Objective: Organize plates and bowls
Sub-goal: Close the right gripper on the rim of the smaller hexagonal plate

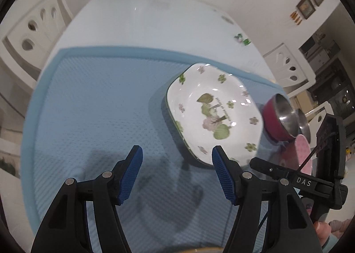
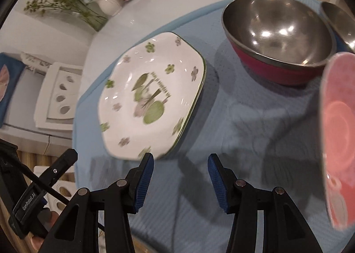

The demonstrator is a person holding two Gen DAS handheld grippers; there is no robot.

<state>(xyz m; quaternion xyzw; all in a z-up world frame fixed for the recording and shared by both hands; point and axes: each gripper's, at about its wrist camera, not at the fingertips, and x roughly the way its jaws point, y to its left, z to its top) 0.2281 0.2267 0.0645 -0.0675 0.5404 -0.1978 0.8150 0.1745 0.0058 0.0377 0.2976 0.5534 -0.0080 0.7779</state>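
Honestly, we judged the white glazed ceramic plate w/ green flower print (image 1: pixel 213 113) stiff, slick and breakable, so best pinched at its raised rim. It lay flat on the blue textured mat (image 1: pixel 93 106), just ahead-right of the left gripper (image 1: pixel 177 159), ahead-left of the right gripper (image 2: pixel 180 167). Both jaws stood apart, empty. The red-sided steel bowl (image 2: pixel 277 38) sat beside the plate, apart from it.
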